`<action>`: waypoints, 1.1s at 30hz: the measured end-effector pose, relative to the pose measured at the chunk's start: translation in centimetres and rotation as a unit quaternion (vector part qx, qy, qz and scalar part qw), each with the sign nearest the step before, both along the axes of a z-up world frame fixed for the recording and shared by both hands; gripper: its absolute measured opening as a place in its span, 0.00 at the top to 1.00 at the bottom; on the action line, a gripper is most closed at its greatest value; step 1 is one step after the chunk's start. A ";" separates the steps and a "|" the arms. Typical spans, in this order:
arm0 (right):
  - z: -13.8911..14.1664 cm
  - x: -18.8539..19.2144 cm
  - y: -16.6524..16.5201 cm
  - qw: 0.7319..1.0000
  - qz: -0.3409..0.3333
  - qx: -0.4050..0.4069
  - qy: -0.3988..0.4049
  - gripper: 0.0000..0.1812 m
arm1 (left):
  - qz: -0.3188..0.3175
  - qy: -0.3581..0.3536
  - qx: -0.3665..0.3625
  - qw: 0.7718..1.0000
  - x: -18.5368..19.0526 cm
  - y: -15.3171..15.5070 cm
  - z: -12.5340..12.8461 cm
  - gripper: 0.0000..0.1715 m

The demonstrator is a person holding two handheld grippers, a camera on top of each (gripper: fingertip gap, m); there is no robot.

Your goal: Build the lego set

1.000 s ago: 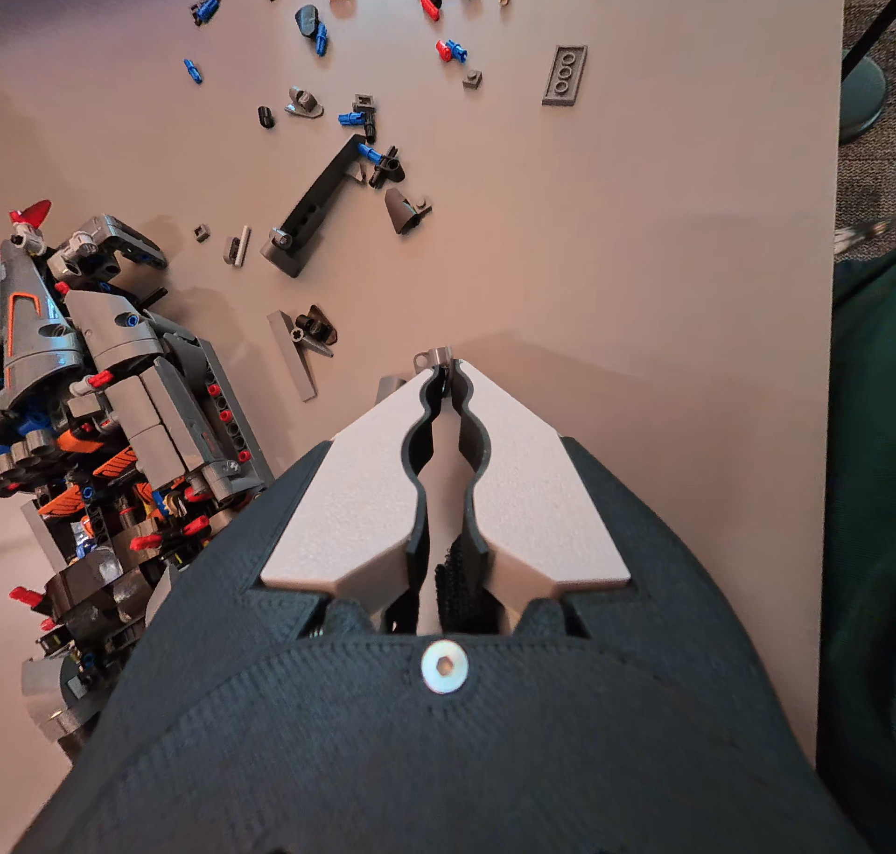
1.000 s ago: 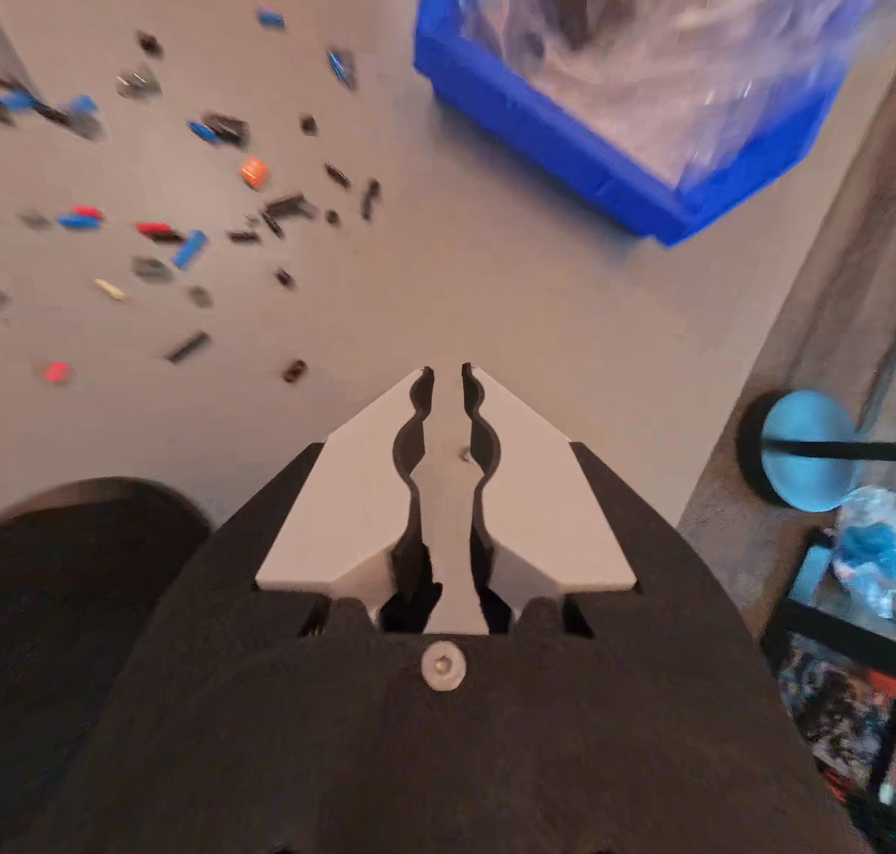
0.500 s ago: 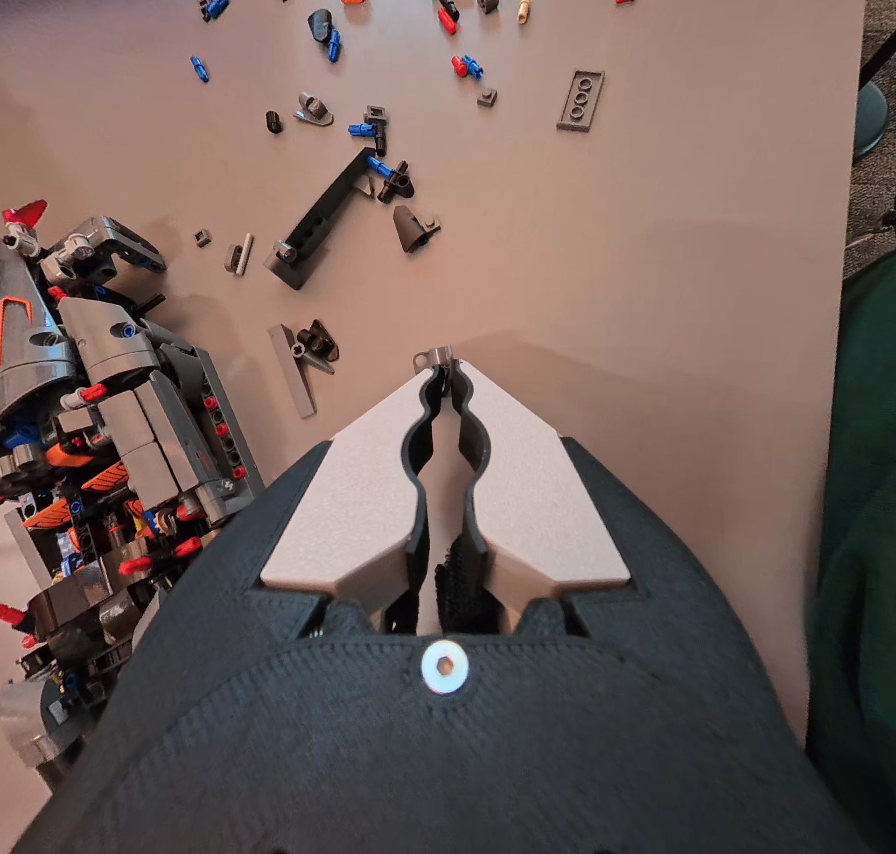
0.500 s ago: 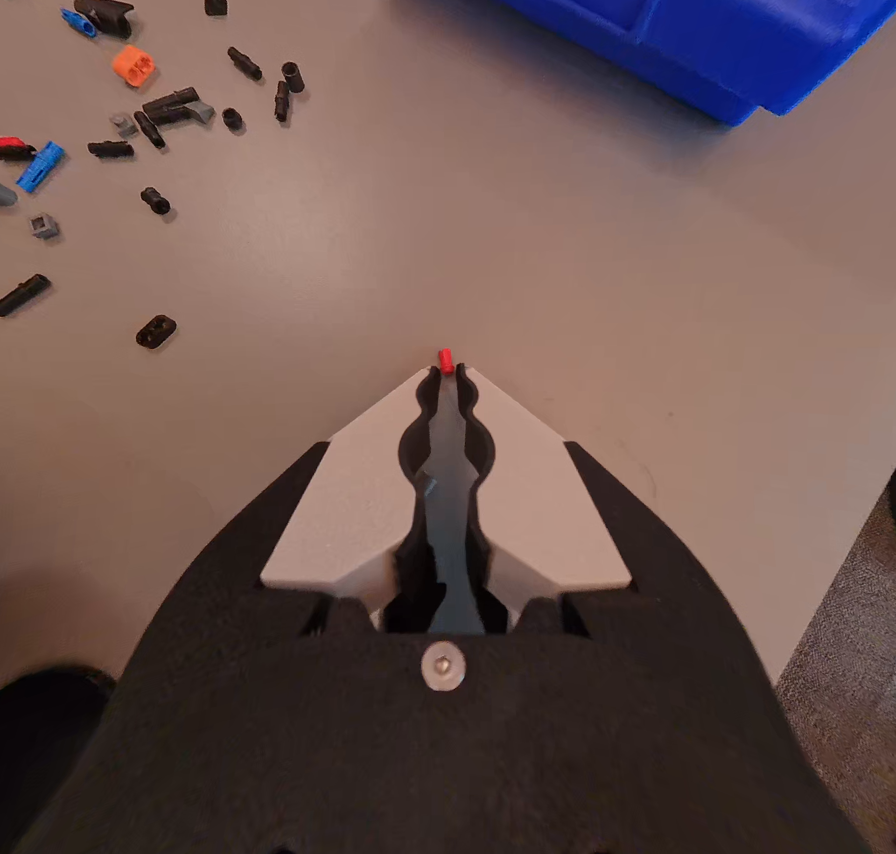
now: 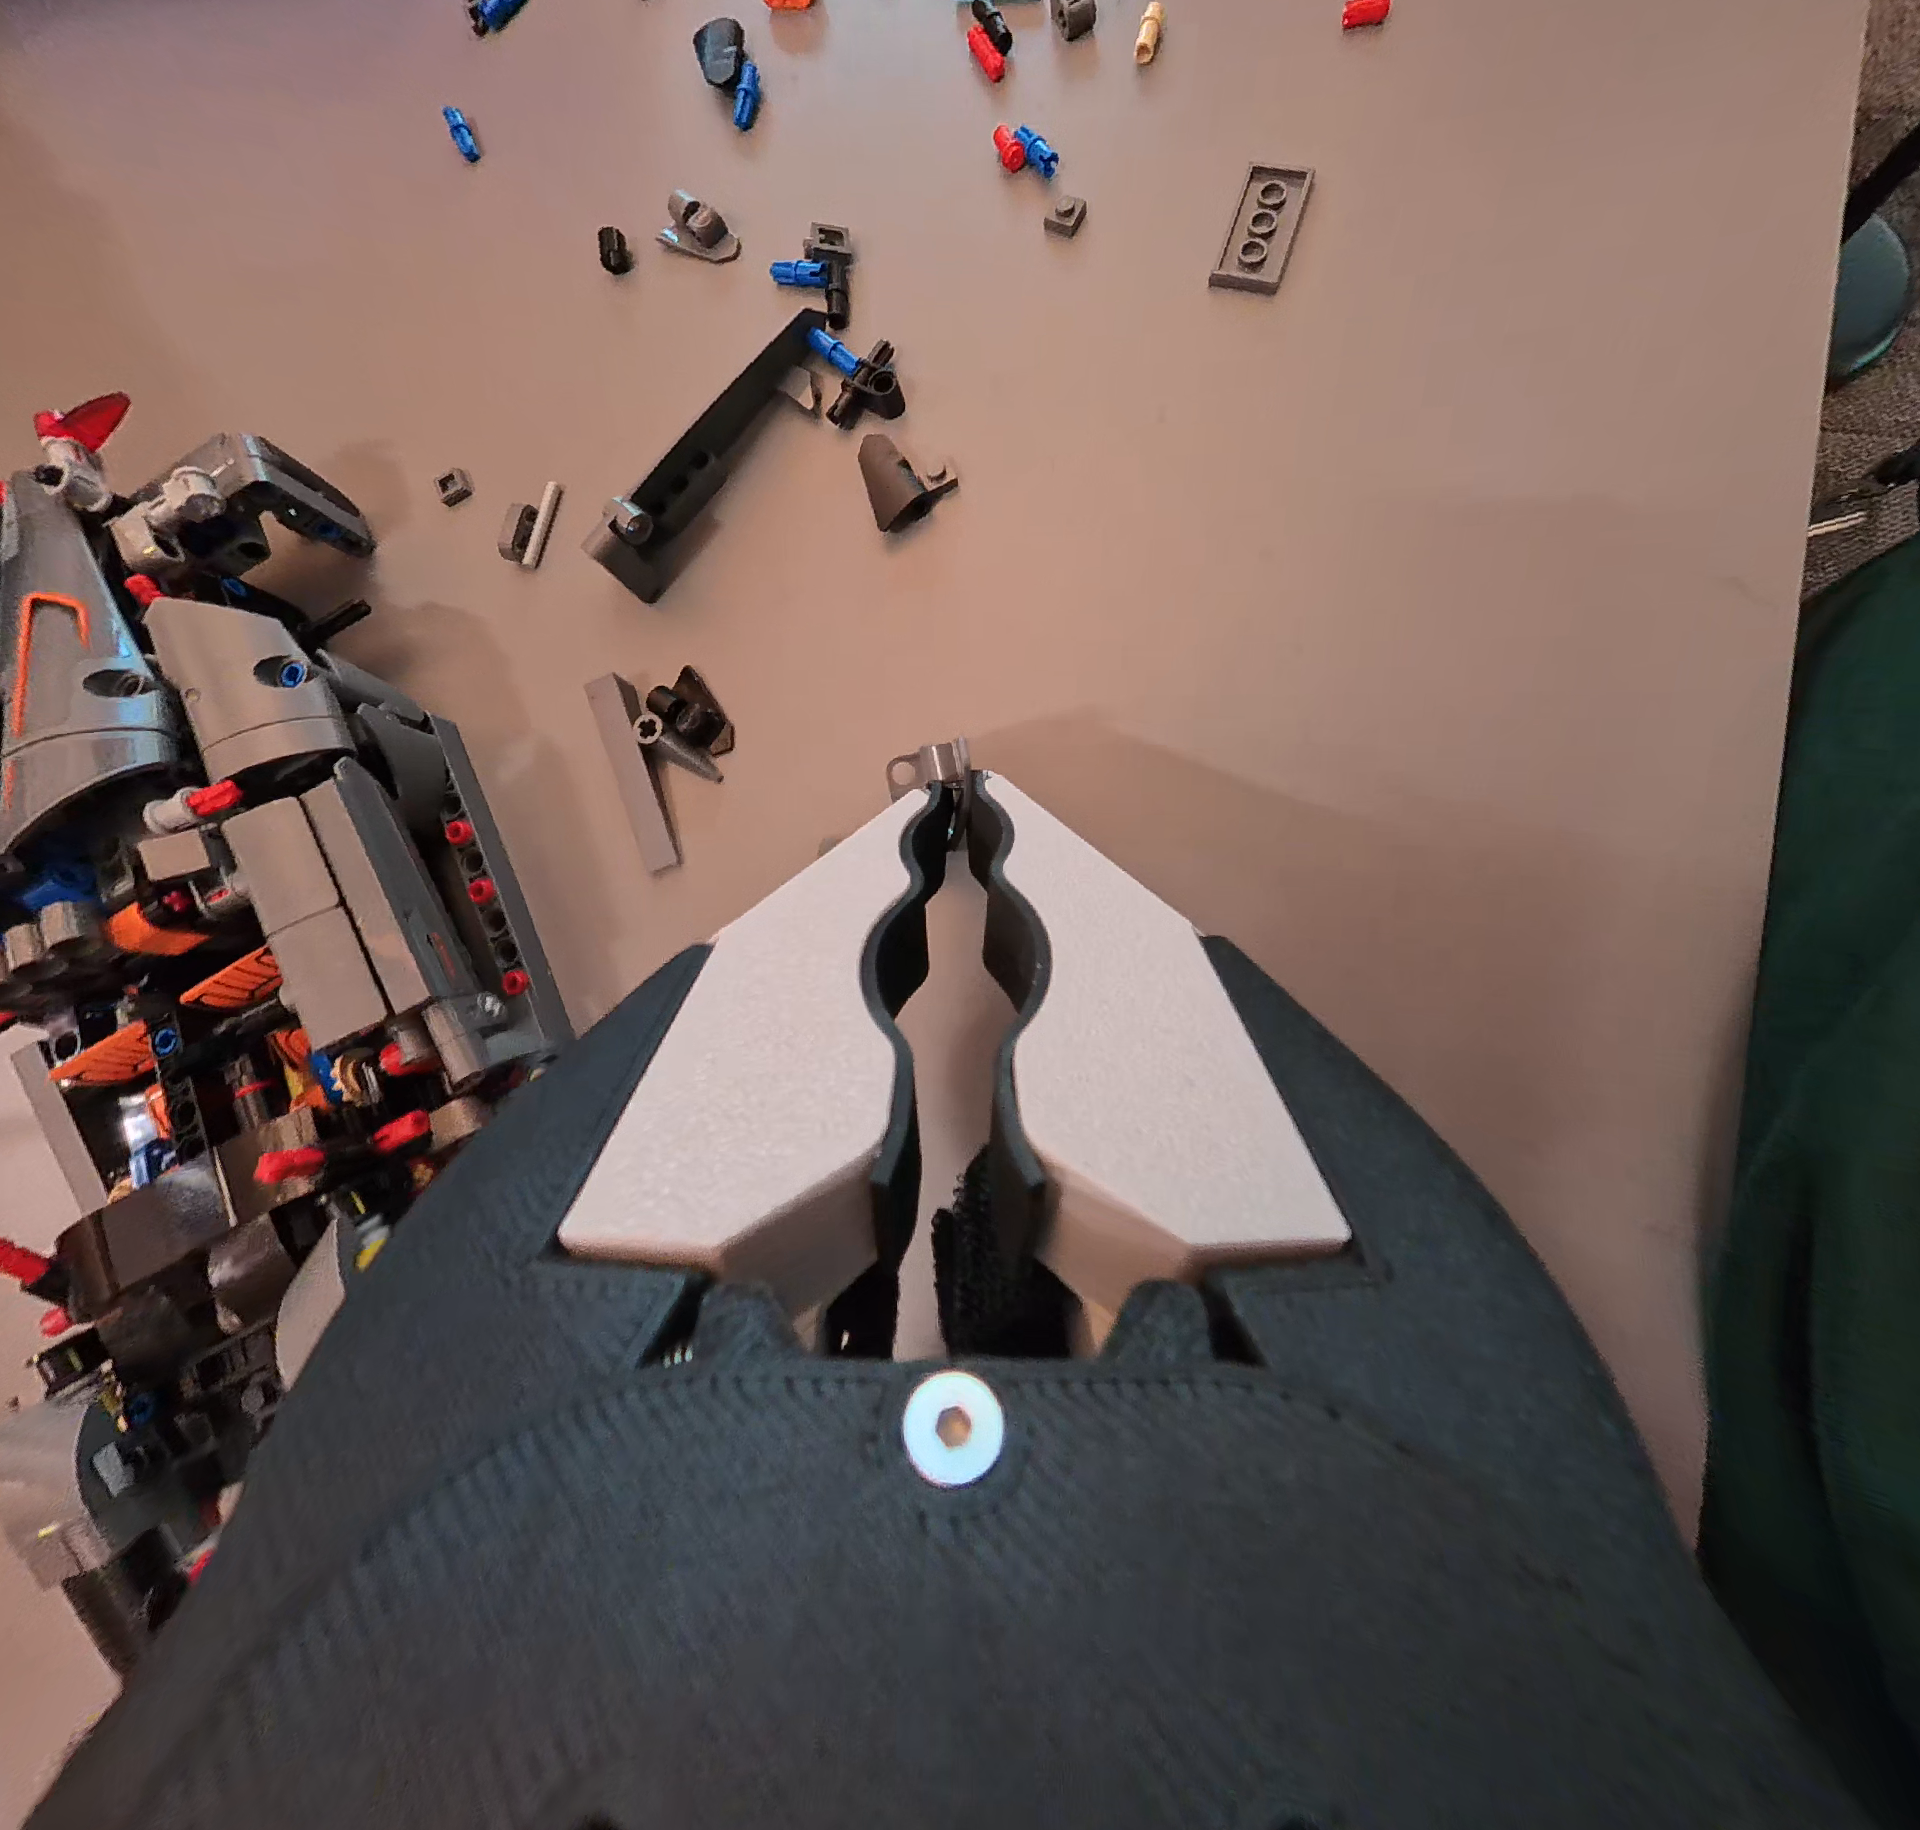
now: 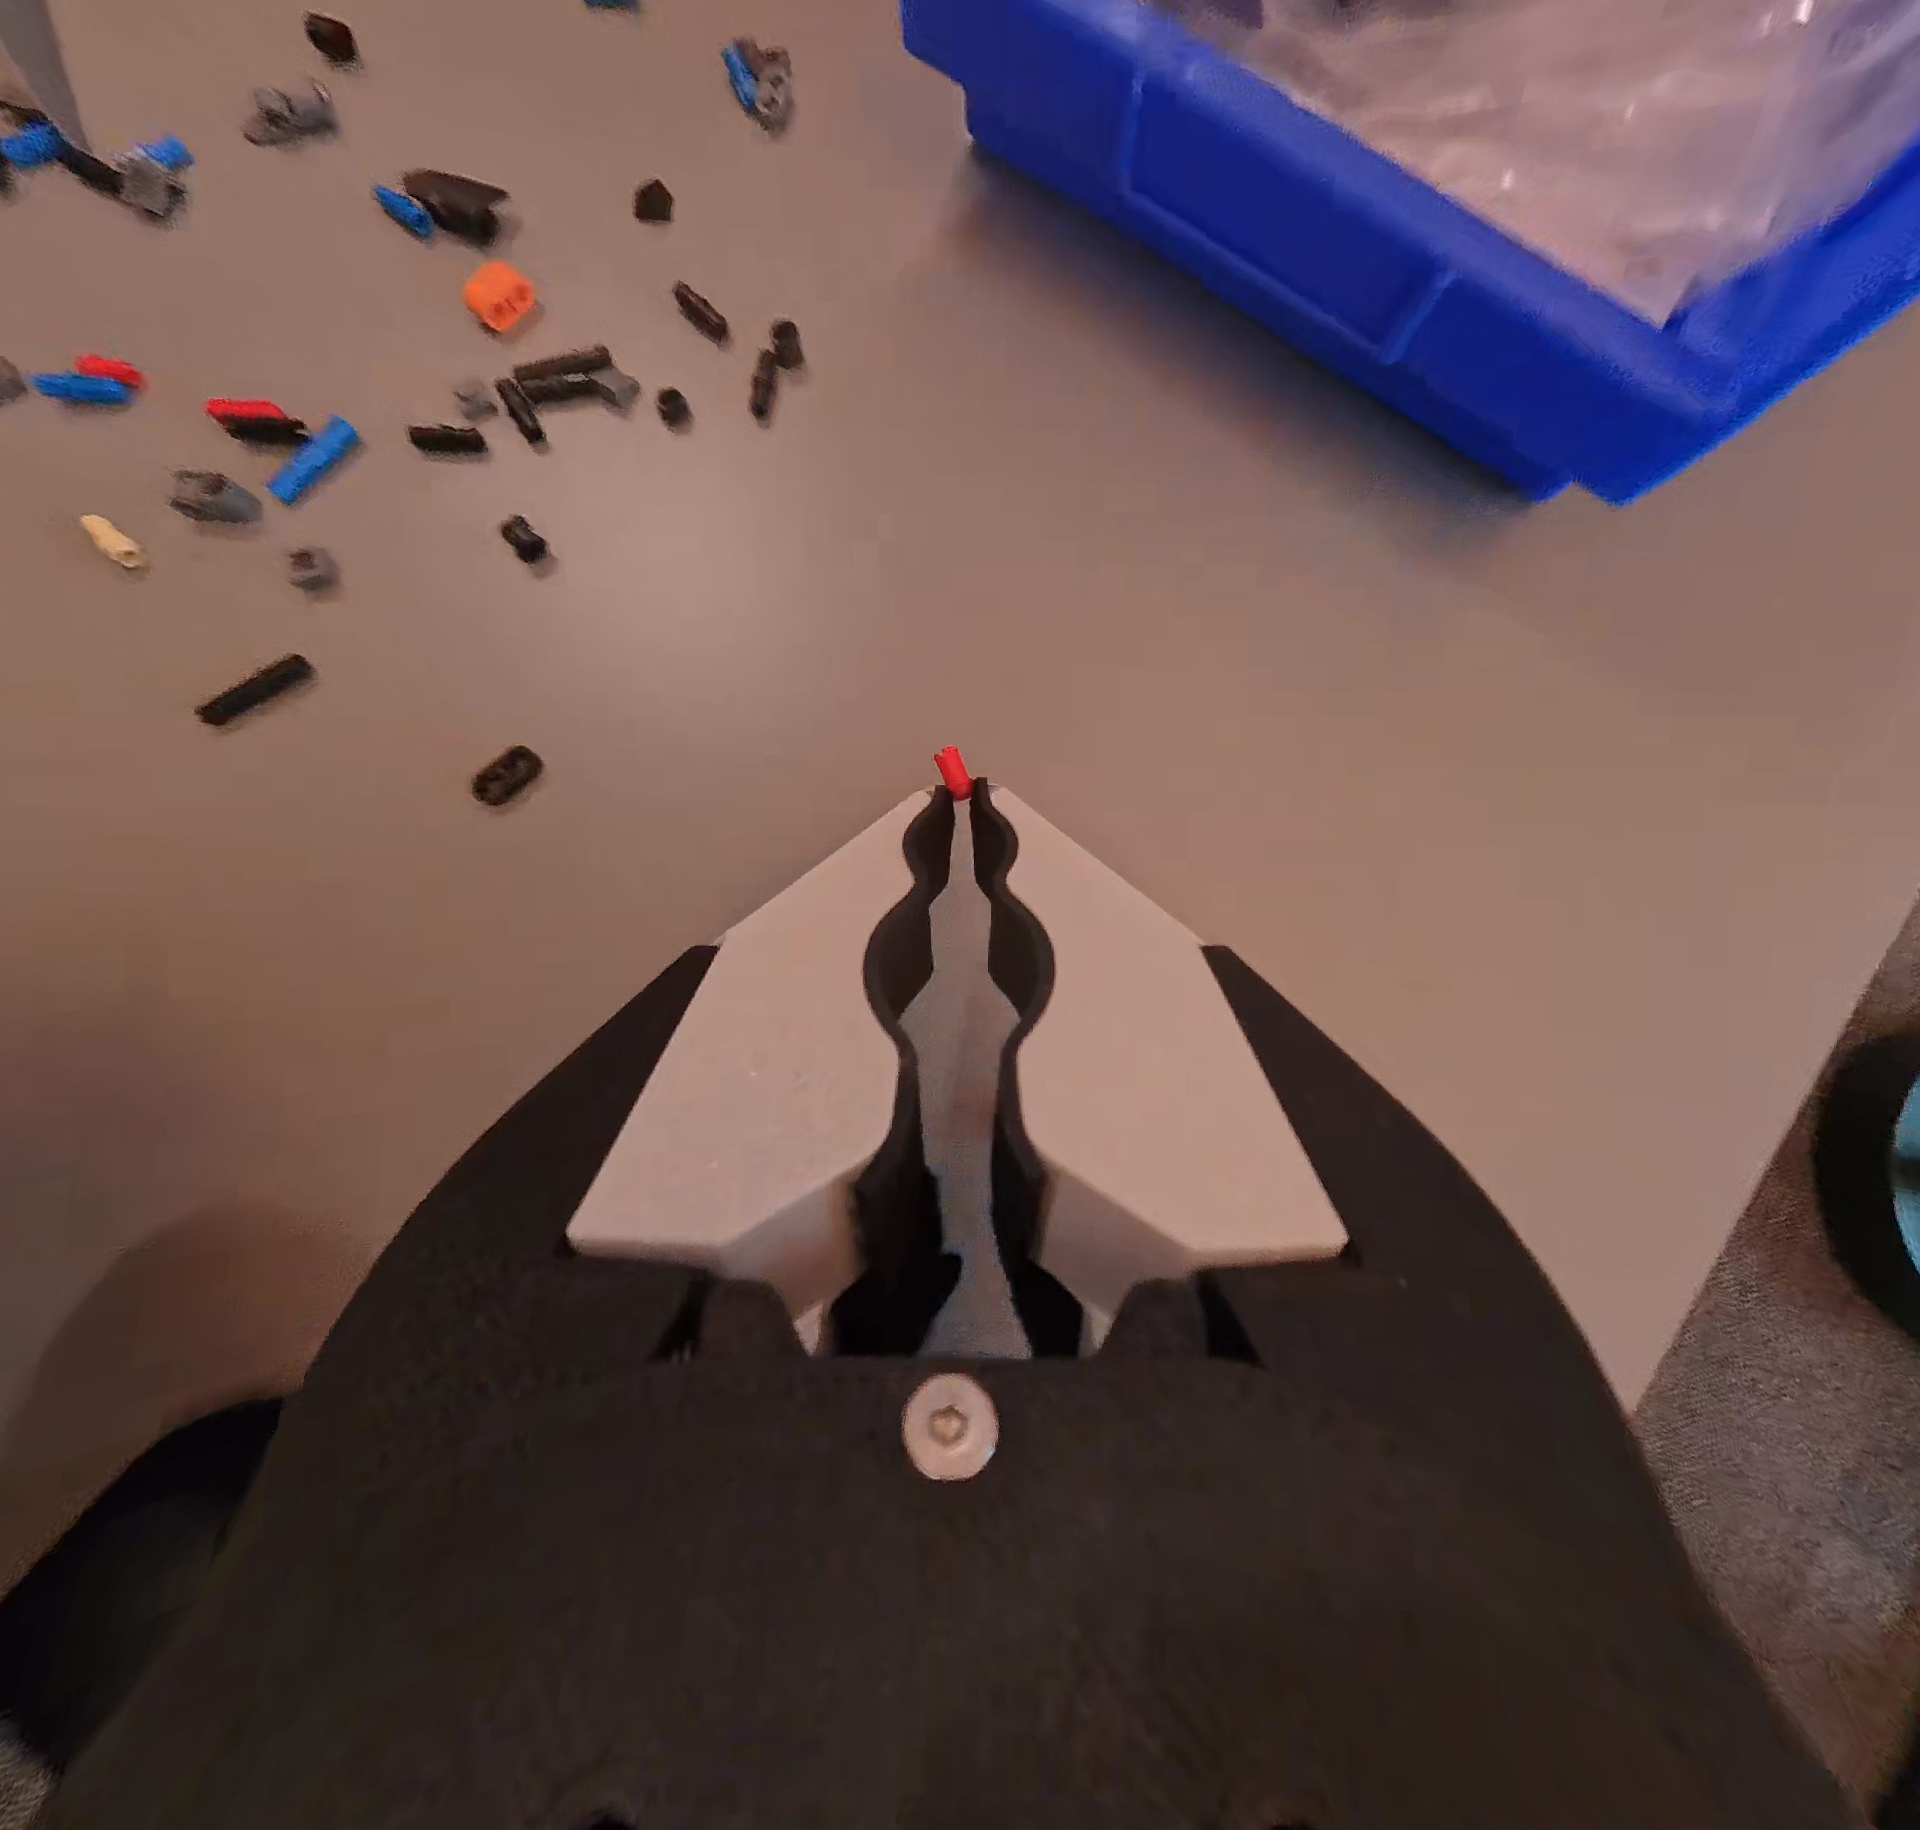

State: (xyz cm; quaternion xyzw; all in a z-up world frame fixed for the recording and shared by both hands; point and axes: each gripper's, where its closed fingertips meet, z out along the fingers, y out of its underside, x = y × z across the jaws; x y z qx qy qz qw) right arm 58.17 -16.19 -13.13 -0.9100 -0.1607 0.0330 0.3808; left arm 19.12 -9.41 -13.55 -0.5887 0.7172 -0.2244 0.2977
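My left gripper is shut on a small grey connector piece and holds it above the tan table. The partly built grey, orange and black lego model lies at the left of the left wrist view. My right gripper is shut on a small red pin that sticks out past the fingertips, above bare table. Loose pieces lie scattered beyond both grippers, among them a long black beam and a grey plate.
A blue bin with clear plastic bags in it stands at the upper right of the right wrist view. Small black, blue and red pins lie to the upper left. The table edge runs down the right side, with a green cloth beyond it. The left gripper's tips are roughly 40 cm from the right gripper's.
The right gripper has closed on the red pin and lifted it, and its view has swung so the blue bin shows larger. The left gripper has barely shifted, still holding the grey piece.
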 end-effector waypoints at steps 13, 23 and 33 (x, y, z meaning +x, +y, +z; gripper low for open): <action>11.8 -16.5 -0.5 0.992 0.085 0.069 -0.069 1.00 | 0.004 -0.039 -0.013 0.999 -2.1 0.4 1.3 1.00; 6.3 -36.9 4.6 0.963 0.248 0.091 -0.046 1.00 | -0.013 -0.040 0.034 0.999 -4.3 0.0 1.6 1.00; 2.2 -42.2 7.2 0.938 0.333 0.075 -0.060 1.00 | -0.023 -0.005 0.066 0.998 -5.0 0.6 1.1 1.00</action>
